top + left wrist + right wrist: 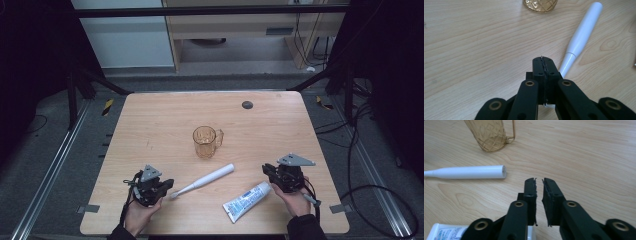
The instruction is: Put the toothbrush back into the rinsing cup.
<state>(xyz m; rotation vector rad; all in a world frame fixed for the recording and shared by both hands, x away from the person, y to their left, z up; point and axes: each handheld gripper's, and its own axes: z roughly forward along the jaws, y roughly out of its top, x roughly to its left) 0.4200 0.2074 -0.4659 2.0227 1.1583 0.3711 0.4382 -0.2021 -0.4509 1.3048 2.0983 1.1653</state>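
Wooden bench [150, 130]: left claw [543, 62] shut, empty, beside toothbrush [202, 181]; right claw [539, 182] nearly shut, empty, above toothpaste tube [246, 201]. Pre-grasp; next reopen, straddle.

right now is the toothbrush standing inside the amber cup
No, the toothbrush lies flat on the table, in front of the amber cup and apart from it.

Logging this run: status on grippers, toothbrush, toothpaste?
Left hand-held gripper shut, empty, beside toothbrush head. Right hand-held gripper a slit apart, empty, over toothpaste. Both lie flat on table. Cup stands behind, nothing blocking.
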